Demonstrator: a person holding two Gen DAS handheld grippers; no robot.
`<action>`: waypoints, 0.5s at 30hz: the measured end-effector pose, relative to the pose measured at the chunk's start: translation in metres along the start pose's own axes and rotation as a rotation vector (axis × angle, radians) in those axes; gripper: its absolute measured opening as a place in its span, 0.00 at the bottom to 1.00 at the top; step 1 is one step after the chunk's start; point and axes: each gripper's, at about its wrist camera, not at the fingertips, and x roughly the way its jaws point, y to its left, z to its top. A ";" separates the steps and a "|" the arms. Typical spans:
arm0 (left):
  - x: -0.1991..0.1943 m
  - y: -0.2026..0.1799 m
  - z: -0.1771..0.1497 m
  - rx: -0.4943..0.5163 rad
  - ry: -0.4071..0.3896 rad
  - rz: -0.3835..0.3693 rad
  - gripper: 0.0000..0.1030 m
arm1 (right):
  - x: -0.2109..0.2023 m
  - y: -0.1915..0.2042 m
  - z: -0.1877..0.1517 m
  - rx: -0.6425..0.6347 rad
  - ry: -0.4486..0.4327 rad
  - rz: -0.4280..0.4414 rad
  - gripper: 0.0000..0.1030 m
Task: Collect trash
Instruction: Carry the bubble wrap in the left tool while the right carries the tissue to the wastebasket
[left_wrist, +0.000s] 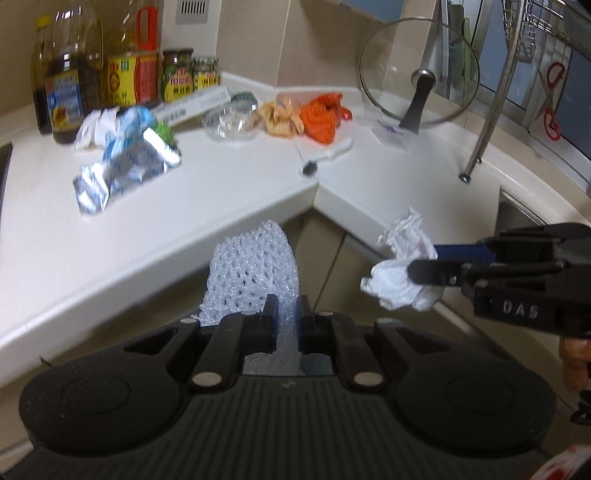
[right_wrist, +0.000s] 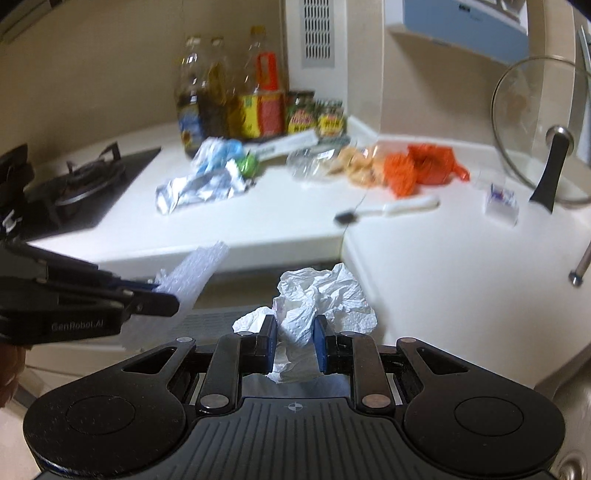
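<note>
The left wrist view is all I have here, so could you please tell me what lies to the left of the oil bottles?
Observer: A black gas stove is set into the white counter there.
Operator: Thank you. Is the right gripper properly holding the crumpled tissue?
Observer: Yes, the right gripper has the crumpled tissue pinched between its blue pads, with paper bulging above them.
Operator: And does my foam net show from that side?
Observer: Yes, the foam net sticks out edge-on from the left gripper, off the counter's front edge.
</note>
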 end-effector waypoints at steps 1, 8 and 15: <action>0.001 0.001 -0.005 -0.003 0.011 -0.007 0.08 | 0.002 0.003 -0.005 -0.001 0.011 -0.004 0.21; 0.020 0.005 -0.040 -0.046 0.113 -0.035 0.08 | 0.029 0.016 -0.043 -0.007 0.125 -0.013 0.21; 0.056 0.007 -0.063 -0.107 0.195 -0.022 0.08 | 0.065 0.009 -0.069 -0.010 0.221 -0.003 0.21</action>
